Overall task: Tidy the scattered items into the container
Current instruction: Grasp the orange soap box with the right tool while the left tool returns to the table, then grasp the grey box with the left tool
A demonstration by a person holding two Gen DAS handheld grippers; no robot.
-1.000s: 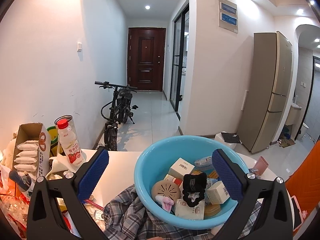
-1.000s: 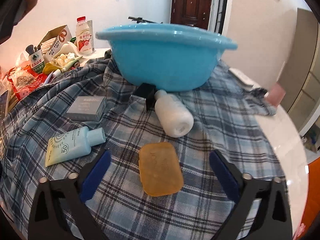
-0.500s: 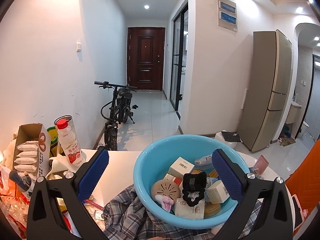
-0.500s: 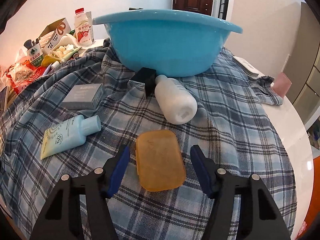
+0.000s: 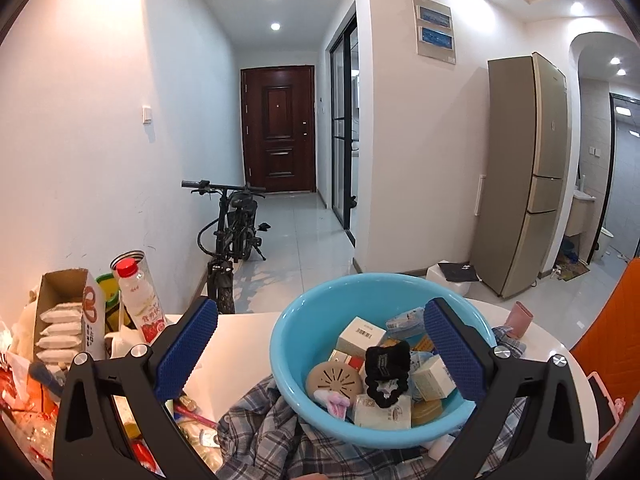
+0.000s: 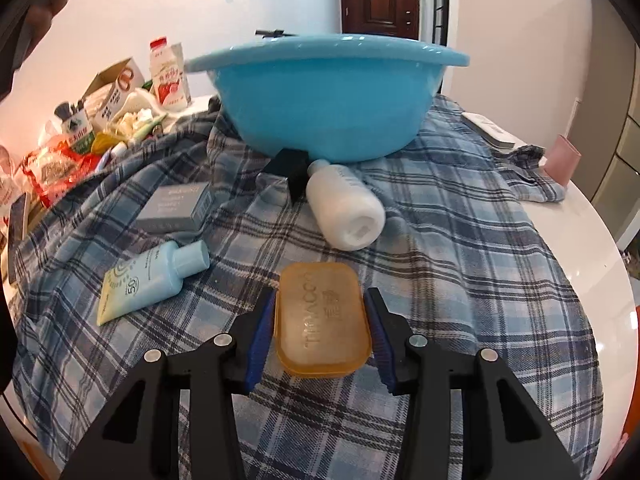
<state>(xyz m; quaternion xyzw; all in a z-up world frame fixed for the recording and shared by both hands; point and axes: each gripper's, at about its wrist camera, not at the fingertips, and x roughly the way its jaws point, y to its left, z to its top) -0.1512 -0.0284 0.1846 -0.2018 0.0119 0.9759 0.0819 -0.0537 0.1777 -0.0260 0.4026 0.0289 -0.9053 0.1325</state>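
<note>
The right hand-held gripper [image 6: 320,326] is clamped on the amber soap box [image 6: 322,320] low in the centre of the right wrist view, a blue pad against each long side, the box lying flat on the plaid cloth [image 6: 460,240]. From this angle I can't tell whether it has left the cloth at all. My read: the grip sits on the near half of the box, so a straight, level lift looks best, with no twisting, or the smooth plastic may pivot between the pads.

The blue basin [image 6: 328,96] fills the upper centre of that view, and its rim stands well above the box, so the lift has to clear that lip before going forward. Directly on the line lie the white bottle [image 6: 344,208] on its side and a black object [image 6: 290,168] right against the basin's foot; go over them, not through. The sunscreen tube [image 6: 154,276] and grey box [image 6: 176,208] sit to the left, out of the way.

The left hand-held gripper [image 5: 318,350] hangs wide open and empty in front of the basin [image 5: 292,384], which is already crowded with small boxes and a black hair scrunchie [image 5: 386,372]. The worktop [image 6: 580,248] edge curves off at the right; open room there.
</note>
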